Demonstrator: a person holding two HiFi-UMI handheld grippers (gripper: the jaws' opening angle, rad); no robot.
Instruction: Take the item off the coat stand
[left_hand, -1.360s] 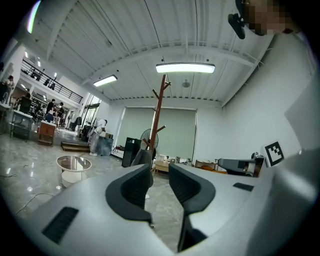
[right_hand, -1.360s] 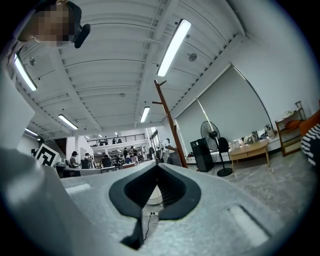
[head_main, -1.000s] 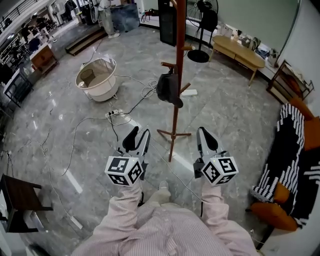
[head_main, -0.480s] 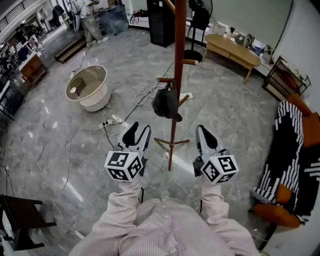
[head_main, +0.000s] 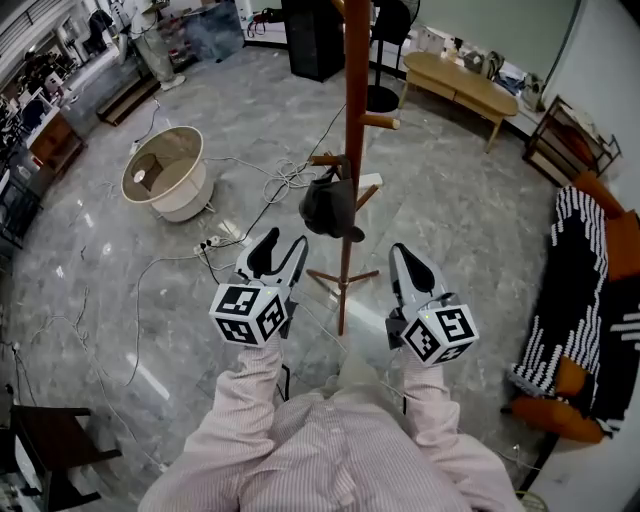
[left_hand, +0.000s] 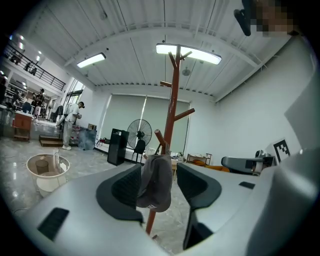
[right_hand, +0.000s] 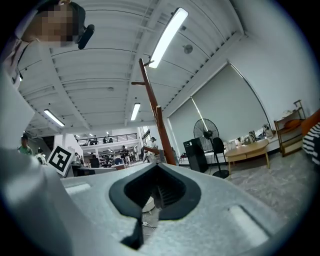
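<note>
At centre frame, the left gripper (head_main: 281, 246) jaws, just opening, stand released and empty below the cap (head_main: 328, 208) on the coat stand (head_main: 352, 120). The right gripper (head_main: 403, 256) jaws are clenched.

Bright, even indoor light, with a heavy fisheye bend in every view.
Long ceiling tubes (left_hand: 188, 52) burn white to the point of glare in both gripper views, and the polished floor (head_main: 110, 290) gives back pale streaks in the head view. Shadows are faint and soft. Straight lines bow toward the edges, and black corners ring the gripper views. The left hand-held gripper (left_hand: 159, 172) and right hand-held gripper (right_hand: 156, 192) look soft close to the lens.
</note>
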